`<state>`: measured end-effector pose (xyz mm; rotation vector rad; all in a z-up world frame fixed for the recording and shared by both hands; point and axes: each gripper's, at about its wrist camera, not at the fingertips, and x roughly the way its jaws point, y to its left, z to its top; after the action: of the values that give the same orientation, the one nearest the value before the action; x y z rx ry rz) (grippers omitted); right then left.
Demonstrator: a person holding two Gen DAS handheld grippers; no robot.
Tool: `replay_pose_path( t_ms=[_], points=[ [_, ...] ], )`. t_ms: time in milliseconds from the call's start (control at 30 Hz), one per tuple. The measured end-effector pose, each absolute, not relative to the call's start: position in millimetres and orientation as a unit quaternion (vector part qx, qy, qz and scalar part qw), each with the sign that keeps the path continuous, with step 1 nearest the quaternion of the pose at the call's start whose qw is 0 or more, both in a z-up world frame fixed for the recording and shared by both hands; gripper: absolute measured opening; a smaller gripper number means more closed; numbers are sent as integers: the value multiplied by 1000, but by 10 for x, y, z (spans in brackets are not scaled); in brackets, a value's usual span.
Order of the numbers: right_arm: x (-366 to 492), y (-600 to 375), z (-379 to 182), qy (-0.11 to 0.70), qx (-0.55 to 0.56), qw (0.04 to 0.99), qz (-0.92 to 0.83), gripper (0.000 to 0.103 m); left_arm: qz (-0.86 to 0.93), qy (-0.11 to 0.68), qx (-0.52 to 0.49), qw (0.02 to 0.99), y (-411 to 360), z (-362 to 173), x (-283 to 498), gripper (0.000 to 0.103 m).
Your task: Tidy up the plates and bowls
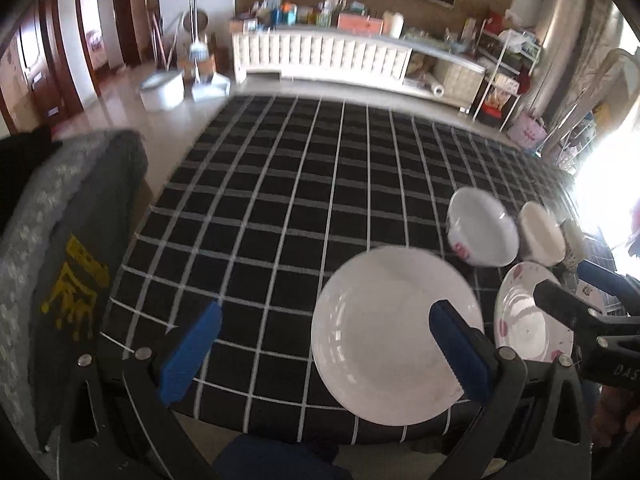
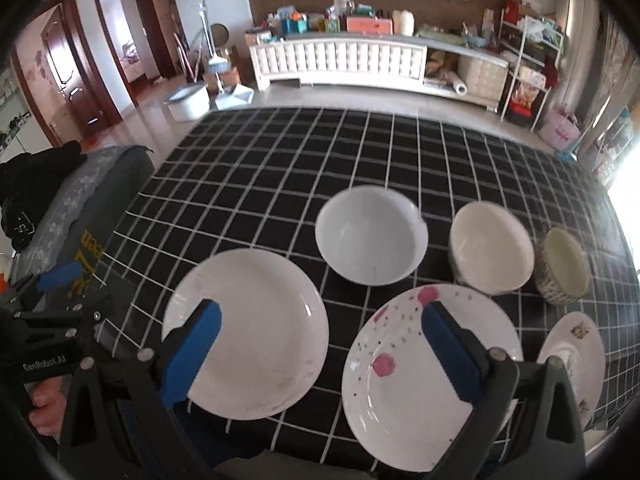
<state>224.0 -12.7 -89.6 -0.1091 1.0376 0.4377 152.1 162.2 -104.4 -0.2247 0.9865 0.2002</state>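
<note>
White plate and pink-flowered plate lie side by side at the table's near edge, both claws, left and right, hover agape and empty; advisable approach: low, gripping one rim squarely.

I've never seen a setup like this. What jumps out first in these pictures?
The black-and-white checked tablecloth fills the scene, with white dishes laid in two rows: three plates nearest the camera, led by a plain white plate and a pink-flowered plate, and three bowls behind, such as the white bowl. In front, blue-padded fingers of the right gripper stand wide open, holding nothing.
</note>
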Motion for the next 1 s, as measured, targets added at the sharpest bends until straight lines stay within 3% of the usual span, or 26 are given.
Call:
replay_pose_path(
  t_ms=[100,200,333,567,667,800,867,1000],
  points=[
    [2297,-92,-1104,522,-53,825,211,93,96,497,-113,855,1623,-1277,1588,102],
    [2334,-59,-1300,546,-60,808,213,85,102,519,-110,842,1635,-1467,1637,91],
    [2388,-17,-1471,562,-69,795,215,67,103,542,-126,825,1720,-1683,1691,82],
    [2460,16,-1640,569,-80,789,219,62,98,559,-143,810,1759,-1868,1744,74],
    [2452,22,-1699,567,-84,788,224,46,101,569,-151,802,1763,-1955,1759,67],
    [2441,-6,-1764,576,-82,781,226,35,95,578,-145,798,1706,-2022,1732,48],
    [2426,-2,-1795,580,-85,779,221,32,90,591,-148,788,1678,-2077,1751,26],
    [2398,12,-1783,573,-106,784,215,31,87,596,-147,784,1594,-2127,1787,23]
  ],
)
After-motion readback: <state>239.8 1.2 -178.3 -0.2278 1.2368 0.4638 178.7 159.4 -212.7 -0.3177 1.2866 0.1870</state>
